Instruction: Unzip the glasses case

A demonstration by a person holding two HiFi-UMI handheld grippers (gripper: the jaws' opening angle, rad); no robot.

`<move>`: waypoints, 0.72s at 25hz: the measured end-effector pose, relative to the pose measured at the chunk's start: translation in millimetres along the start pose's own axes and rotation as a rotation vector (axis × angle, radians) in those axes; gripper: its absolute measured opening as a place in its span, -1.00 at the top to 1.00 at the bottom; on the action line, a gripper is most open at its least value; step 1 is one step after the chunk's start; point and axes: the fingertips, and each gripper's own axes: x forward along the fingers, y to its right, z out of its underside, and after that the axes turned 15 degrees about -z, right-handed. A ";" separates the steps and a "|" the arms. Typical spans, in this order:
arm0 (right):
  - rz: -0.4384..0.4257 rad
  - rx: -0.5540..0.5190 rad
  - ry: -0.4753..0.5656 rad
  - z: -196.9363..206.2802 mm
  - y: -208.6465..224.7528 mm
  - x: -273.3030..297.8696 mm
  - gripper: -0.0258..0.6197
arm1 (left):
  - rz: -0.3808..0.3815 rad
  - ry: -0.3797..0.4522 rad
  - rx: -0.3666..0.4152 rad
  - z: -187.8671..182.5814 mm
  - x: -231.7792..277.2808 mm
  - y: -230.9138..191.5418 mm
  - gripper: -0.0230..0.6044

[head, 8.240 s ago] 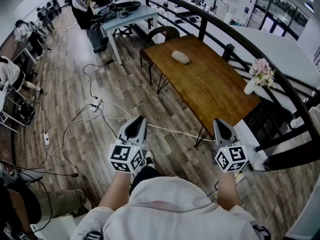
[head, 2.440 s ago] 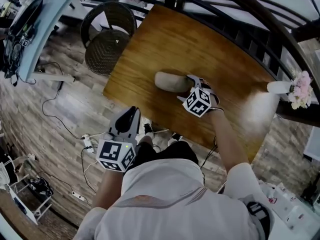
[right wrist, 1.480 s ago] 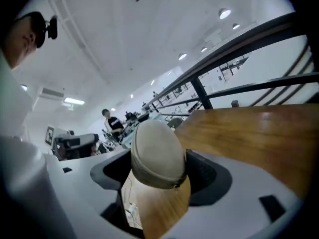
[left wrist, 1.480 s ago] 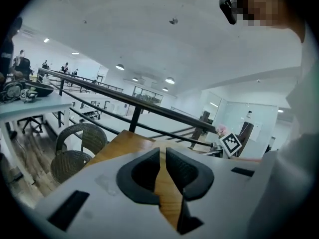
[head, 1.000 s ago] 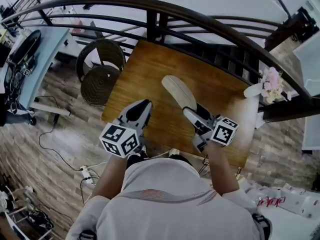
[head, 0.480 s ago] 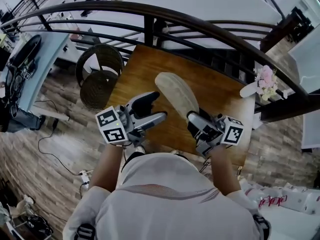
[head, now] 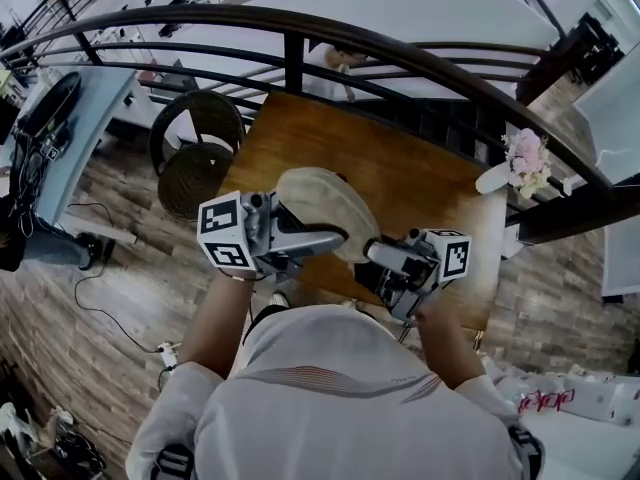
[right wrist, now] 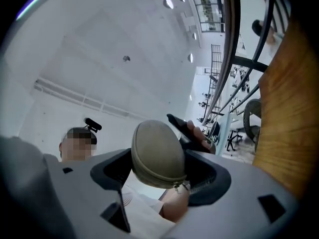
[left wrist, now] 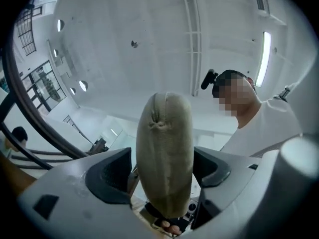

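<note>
Glasses case (head: 322, 206) pinched at one end by right gripper (right wrist: 159, 169) pads, zip pull (right wrist: 182, 185) dangling under. Left gripper (left wrist: 164, 176) jaws opening, case's other end between them, not squeezed. Case is up off the wooden table (head: 420, 183), railing (head: 300, 26) beyond.

Cool, even light fills the hall, giving the wooden surface (head: 420, 183) a pale sheen and only faint shadows. The head view's wide lens bows the railing (head: 300, 28) into an arc. Both gripper views darken to black at their corners. A ceiling strip light (left wrist: 263, 59) glares white, and the glasses case (left wrist: 164, 153) shows clearly against the bright ceiling.
</note>
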 end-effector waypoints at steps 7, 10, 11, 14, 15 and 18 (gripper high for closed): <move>-0.034 0.104 -0.008 7.2 9.3 4.4 -0.28 | -0.025 -0.020 -0.008 3.2 10.7 3.9 -0.13; -0.026 0.128 0.000 5.9 12.1 1.8 -0.29 | -0.062 -0.033 -0.025 5.1 9.7 -1.0 -0.13; -0.025 0.122 0.001 4.2 11.5 1.0 -0.29 | -0.078 -0.031 -0.024 5.6 10.8 -2.5 -0.13; 0.006 0.017 -0.011 -1.8 6.5 -3.7 -0.25 | -0.137 -0.025 -0.043 5.2 14.4 -11.0 -0.12; 0.025 -0.040 -0.021 -4.3 3.5 -6.3 -0.27 | -0.162 -0.019 -0.058 3.6 14.3 -15.2 -0.12; 0.129 -0.260 -0.061 -17.5 -7.2 -15.3 -0.29 | -0.269 0.015 -0.087 -4.9 12.1 -30.9 -0.12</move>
